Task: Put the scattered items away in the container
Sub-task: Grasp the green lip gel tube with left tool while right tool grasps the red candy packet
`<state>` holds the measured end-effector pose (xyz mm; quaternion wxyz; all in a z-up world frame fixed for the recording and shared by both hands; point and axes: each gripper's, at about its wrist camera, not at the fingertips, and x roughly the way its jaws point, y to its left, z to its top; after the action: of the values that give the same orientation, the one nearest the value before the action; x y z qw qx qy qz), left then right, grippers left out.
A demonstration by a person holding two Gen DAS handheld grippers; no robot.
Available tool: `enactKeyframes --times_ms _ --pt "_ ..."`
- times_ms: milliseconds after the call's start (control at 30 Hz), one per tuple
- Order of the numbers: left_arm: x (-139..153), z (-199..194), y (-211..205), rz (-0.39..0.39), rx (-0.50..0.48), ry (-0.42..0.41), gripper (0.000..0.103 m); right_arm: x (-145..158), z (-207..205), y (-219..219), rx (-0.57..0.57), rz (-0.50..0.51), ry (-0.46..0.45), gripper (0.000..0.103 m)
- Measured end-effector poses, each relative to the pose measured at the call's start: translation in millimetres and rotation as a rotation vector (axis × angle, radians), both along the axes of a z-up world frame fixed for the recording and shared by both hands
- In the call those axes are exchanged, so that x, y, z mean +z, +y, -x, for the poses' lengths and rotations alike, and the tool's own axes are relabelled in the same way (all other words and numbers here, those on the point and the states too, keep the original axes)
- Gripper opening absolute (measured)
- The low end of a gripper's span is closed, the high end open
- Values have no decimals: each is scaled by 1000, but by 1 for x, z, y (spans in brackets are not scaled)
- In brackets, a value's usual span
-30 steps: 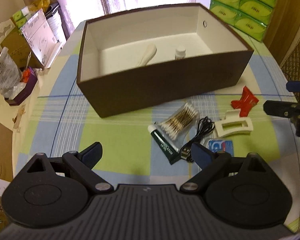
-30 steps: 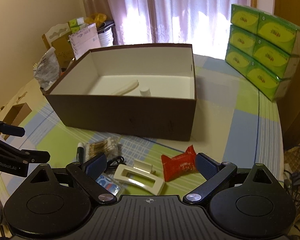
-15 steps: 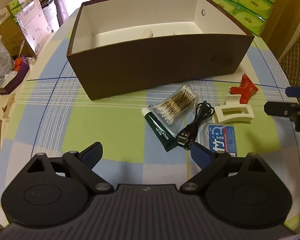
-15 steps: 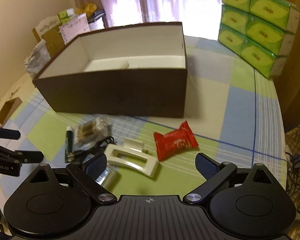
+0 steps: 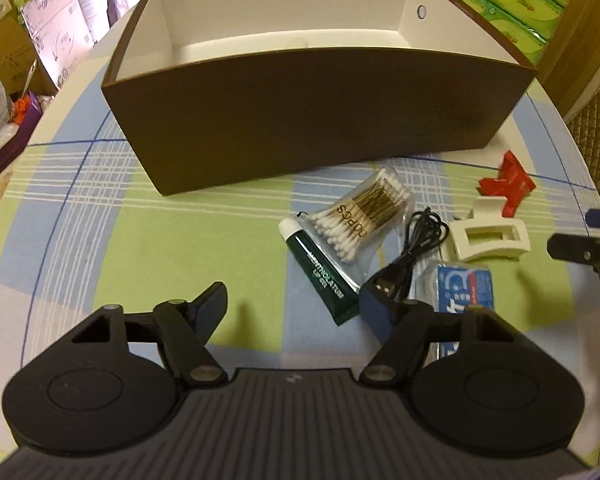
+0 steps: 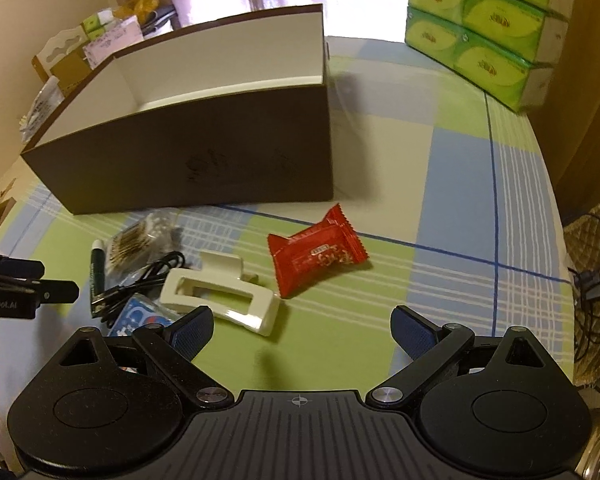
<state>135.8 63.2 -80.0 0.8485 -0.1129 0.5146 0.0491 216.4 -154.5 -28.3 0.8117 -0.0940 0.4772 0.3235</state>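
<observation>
Brown box [image 5: 324, 112]: open-topped, white inside, on the checked tablecloth [image 5: 172, 240] toward the table's far edge.
Scattered items: cotton swabs [image 5: 366, 216], green tube [image 5: 324, 272], black cable [image 5: 412, 256], blue packet [image 5: 464, 284], white hair clip [image 6: 224, 292], red sachet [image 6: 318, 252], all just in front of the box.
Left gripper [image 5: 292, 304]: fingers spread, empty, above the cloth.
Right gripper [image 6: 302, 328]: fingers spread, empty, near the clip.

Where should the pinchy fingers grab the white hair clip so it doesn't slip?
Probably by one long side bar of the white hair clip, coming straight down from above. It lies flat on the tablecloth with a rectangular opening in the middle, so one finger could drop into the opening and the other outside the bar. The right gripper is open and nearest.
</observation>
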Motion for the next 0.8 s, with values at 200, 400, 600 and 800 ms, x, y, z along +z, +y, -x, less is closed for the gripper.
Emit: enactKeyframes --times_ms 200,400,600,800 --pt "-11 -16 4 34 7 4 53 -6 -7 1 -22 9 15 100" --pt "-26 -29 6 57 -5 16 35 -9 -13 2 -38 8 17 100" --pt "-28 -29 14 33 -25 -15 16 -13 -22 5 -62 -21 29 100" --pt "-29 -21 32 -30 4 -8 14 -17 -34 16 -46 -33 -4 100"
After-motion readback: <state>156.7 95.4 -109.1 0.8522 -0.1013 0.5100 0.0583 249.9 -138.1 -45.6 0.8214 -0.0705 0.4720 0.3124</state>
